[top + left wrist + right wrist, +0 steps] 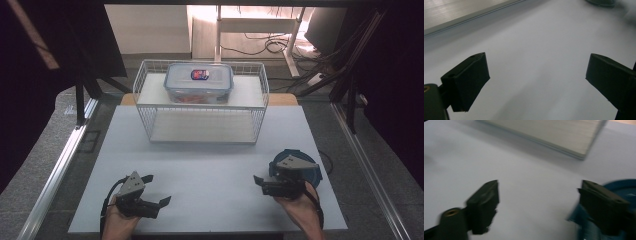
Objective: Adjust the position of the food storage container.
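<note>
With my right gripper wide and empty beside the blue lid, I should square both jaws over its rim before closing, leaving my left gripper open and idle.

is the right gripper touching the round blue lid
Cannot tell: in the right gripper view one jaw of the right gripper overlaps the round blue lid, blurred, showing no plain contact or gap.

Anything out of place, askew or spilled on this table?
Nothing spilled or damaged. The clear lidded container sits squarely on the wire rack. One thing stands apart: a blue round lid lies flat by the right gripper, with no matching container nearby. Both grippers are open and empty.
</note>
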